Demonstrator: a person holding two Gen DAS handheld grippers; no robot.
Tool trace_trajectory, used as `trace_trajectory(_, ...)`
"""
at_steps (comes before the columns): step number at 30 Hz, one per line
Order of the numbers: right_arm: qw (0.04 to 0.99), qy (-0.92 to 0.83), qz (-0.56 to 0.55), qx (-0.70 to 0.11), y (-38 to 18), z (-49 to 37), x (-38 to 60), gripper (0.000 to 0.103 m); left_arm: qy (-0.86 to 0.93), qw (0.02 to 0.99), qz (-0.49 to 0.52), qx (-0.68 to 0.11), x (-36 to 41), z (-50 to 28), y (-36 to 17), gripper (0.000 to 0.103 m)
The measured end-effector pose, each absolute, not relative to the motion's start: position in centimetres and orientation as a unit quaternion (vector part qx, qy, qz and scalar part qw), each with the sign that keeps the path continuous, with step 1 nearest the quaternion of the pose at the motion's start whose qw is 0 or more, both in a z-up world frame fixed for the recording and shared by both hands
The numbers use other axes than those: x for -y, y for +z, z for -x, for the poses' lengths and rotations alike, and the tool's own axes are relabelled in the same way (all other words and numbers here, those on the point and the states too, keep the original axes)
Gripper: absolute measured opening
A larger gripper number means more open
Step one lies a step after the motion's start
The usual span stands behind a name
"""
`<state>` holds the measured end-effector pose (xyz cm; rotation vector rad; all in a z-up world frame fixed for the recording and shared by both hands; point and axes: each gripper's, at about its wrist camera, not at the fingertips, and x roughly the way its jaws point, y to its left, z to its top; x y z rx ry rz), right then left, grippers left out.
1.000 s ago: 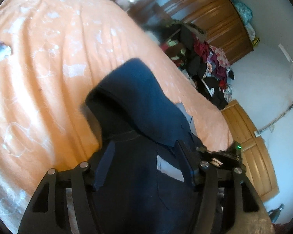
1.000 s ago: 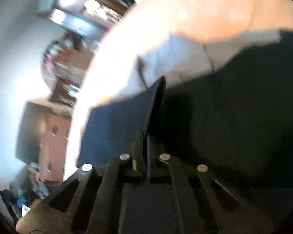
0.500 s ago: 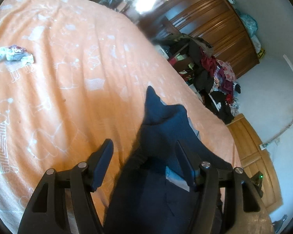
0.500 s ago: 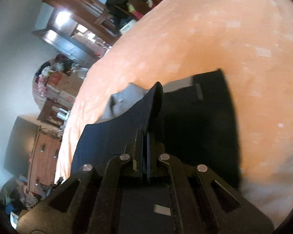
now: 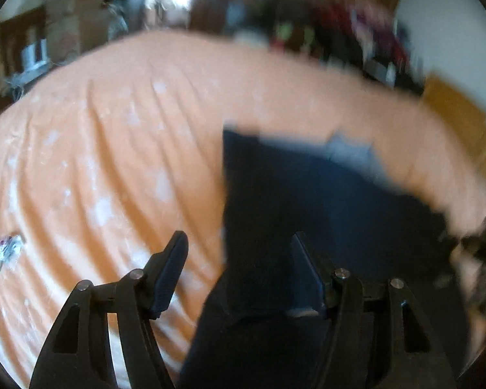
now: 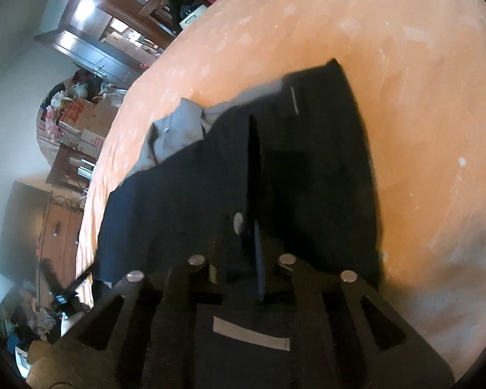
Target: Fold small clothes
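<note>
Right wrist view shows the right gripper (image 6: 248, 243) pinching the soft, limp navy shorts (image 6: 324, 162) at an edge, while the left gripper (image 5: 239, 259) hangs spread.

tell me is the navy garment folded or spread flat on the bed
Folded, at least partly: the navy garment lies doubled over on the orange bedsheet, grey lining showing at one edge. Whether folding is finished, cannot tell.
</note>
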<state>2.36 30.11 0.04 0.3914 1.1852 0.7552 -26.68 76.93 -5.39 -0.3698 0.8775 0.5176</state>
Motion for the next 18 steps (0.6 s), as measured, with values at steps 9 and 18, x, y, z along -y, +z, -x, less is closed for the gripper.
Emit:
trace_trajectory(9,0.762,0.316,-0.214,-0.524,0.2,-0.7,-25.8,0.045,0.206,0.870,0.223,-0.389,-77.5,33.4,-3.1,0.064)
trace_trajectory(18,0.765,0.360,-0.176,-0.504,3.2,2.5,-29.5,0.046,0.234,0.851,0.144,-0.448,-74.9,28.9,-5.7,0.069)
